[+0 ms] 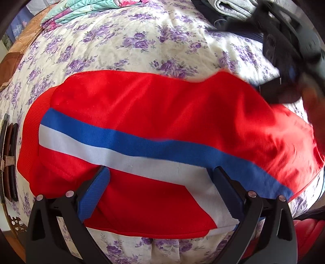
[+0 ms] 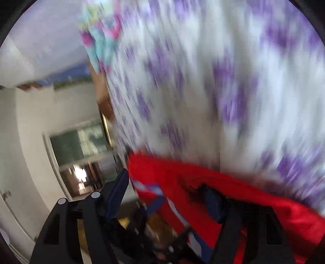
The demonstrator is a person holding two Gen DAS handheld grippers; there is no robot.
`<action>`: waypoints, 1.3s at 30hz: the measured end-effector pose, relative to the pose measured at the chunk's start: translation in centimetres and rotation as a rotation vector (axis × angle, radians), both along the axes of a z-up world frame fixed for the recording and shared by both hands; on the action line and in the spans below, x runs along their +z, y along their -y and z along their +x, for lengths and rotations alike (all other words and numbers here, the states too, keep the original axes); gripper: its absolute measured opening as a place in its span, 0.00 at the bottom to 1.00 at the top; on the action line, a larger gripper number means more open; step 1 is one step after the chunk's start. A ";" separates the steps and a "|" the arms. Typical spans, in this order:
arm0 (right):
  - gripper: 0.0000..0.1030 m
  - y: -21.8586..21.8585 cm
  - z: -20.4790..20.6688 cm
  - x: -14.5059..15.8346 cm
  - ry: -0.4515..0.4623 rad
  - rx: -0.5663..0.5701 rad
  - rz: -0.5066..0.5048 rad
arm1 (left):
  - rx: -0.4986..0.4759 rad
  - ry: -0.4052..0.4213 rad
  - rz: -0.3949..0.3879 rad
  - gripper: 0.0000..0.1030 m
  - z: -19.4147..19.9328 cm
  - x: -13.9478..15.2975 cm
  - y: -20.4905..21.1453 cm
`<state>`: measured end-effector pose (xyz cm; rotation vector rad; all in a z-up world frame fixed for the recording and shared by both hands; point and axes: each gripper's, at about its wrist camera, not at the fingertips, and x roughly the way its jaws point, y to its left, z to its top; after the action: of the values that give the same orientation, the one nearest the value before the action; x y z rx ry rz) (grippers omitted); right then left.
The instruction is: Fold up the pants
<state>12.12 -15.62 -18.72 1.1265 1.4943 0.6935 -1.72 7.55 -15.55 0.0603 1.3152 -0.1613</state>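
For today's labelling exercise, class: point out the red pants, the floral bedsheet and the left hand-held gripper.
red pants [image 1: 142, 105]: left wrist view, on the plain red cloth above the blue stripe.
floral bedsheet [image 1: 126, 46]: left wrist view, on bare sheet beyond the pants.
left hand-held gripper [image 1: 162, 176]: left wrist view, midway between its fingertips.

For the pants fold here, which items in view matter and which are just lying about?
Job: red pants with blue and white stripe, left gripper, right gripper, floral bedsheet.

Lying about: teal patterned quilt, grey and dark folded clothes, belts.
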 end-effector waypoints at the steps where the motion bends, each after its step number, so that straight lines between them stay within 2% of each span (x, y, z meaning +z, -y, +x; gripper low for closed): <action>1: 0.53 0.2 0.1 -0.5 -0.015 0.002 -0.011 | -0.004 0.004 0.000 0.95 -0.2 0.0 0.3; 2: 0.43 0.2 -0.1 -0.9 -0.015 0.015 -0.036 | -0.006 0.005 0.004 0.95 -0.2 0.0 0.4; 3: 0.40 0.2 -0.2 -0.9 0.002 0.034 -0.061 | -0.007 0.007 0.008 0.95 -0.3 0.0 0.5; 6: 0.39 1.0 -0.5 -1.2 -0.015 0.042 -0.038 | -0.007 0.013 0.004 0.95 -0.4 -0.1 0.6; 7: 0.39 1.8 -0.5 -0.6 -0.002 0.020 -0.065 | -0.004 0.015 0.000 0.95 -0.4 0.0 0.6; 9: 0.40 2.7 -0.4 1.6 0.122 0.013 -0.225 | 0.004 0.013 0.000 0.95 -0.4 0.1 0.4; 10: 0.41 2.8 -0.7 3.6 0.222 0.022 -0.365 | 0.021 0.016 -0.001 0.95 -0.2 0.5 0.0; 11: 0.40 2.6 -1.0 5.3 0.306 0.039 -0.455 | 0.040 0.024 -0.006 0.95 -0.2 1.0 -0.4; 13: 0.32 1.1 -2.1 8.0 0.453 0.106 -0.542 | 0.110 0.063 -0.017 0.95 0.0 2.4 -2.2; 16: 0.28 -3.2 -5.1 9.5 0.630 0.265 -0.620 | 0.219 0.088 -0.062 0.95 0.7 3.6 -5.3; 18: 0.27 -5.2 -6.2 8.1 0.653 0.364 -0.638 | 0.265 0.068 -0.063 0.95 1.6 3.5 -6.7; 19: 0.23 -6.0 -6.0 7.4 0.636 0.390 -0.672 | 0.277 0.044 -0.074 0.95 2.2 2.8 -7.4; 21: 0.10 -5.5 -5.6 4.8 0.574 0.399 -0.768 | 0.276 0.031 -0.046 0.94 2.7 1.8 -7.6; 22: 0.00 -4.2 -5.1 3.9 0.545 0.350 -0.728 | 0.263 0.040 0.004 0.94 2.8 1.2 -7.2; 23: 0.00 -2.9 -4.7 3.9 0.495 0.306 -0.680 | 0.247 0.045 0.046 0.94 2.8 0.9 -6.5; 24: 0.00 -2.4 -4.7 4.3 0.481 0.289 -0.691 | 0.232 0.049 0.081 0.94 2.8 0.9 -6.1; 25: 0.06 -2.1 -4.8 5.5 0.507 0.274 -0.753 | 0.214 0.057 0.111 0.94 2.5 1.2 -5.4; 26: 0.06 -1.8 -5.2 6.9 0.559 0.262 -0.760 | 0.204 0.067 0.111 0.94 2.3 1.7 -5.1; 29: 0.06 -1.7 -6.1 8.8 0.611 0.251 -0.721 | 0.199 0.127 0.012 0.94 1.3 4.3 -5.2; 30: 0.07 -2.4 -6.4 8.6 0.617 0.280 -0.728 | 0.205 0.145 -0.013 0.94 1.1 4.9 -5.5; 31: 0.12 -3.2 -6.5 7.9 0.613 0.312 -0.754 | 0.219 0.160 -0.018 0.95 1.1 5.3 -5.7; 32: 0.30 -3.6 -6.7 6.6 0.591 0.343 -0.796 | 0.229 0.155 -0.003 0.95 1.5 5.2 -5.8; 33: 0.36 -3.6 -6.8 4.9 0.551 0.358 -0.822 | 0.234 0.126 0.021 0.95 2.2 4.4 -6.0; 34: 0.35 -3.4 -6.9 5.0 0.576 0.312 -0.797 | 0.231 0.053 0.050 0.95 3.1 2.3 -6.2; 35: 0.31 -2.9 -7.1 5.3 0.582 0.287 -0.791 | 0.224 0.017 0.076 0.96 3.5 0.9 -6.4; 36: 0.31 -2.3 -7.2 5.8 0.567 0.277 -0.790 | 0.210 0.022 0.112 0.96 3.6 0.2 -6.1; 37: 0.33 -1.8 -7.5 6.6 0.575 0.258 -0.788 | 0.185 0.060 0.157 0.96 3.3 0.5 -5.3; 39: 0.40 0.7 -8.9 8.8 0.620 0.185 -0.803 | 0.142 0.092 0.192 0.95 2.9 1.5 -4.0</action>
<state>3.17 -16.34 -9.89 0.1327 1.1535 0.4287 1.17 11.57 -14.02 0.1353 1.2353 0.0883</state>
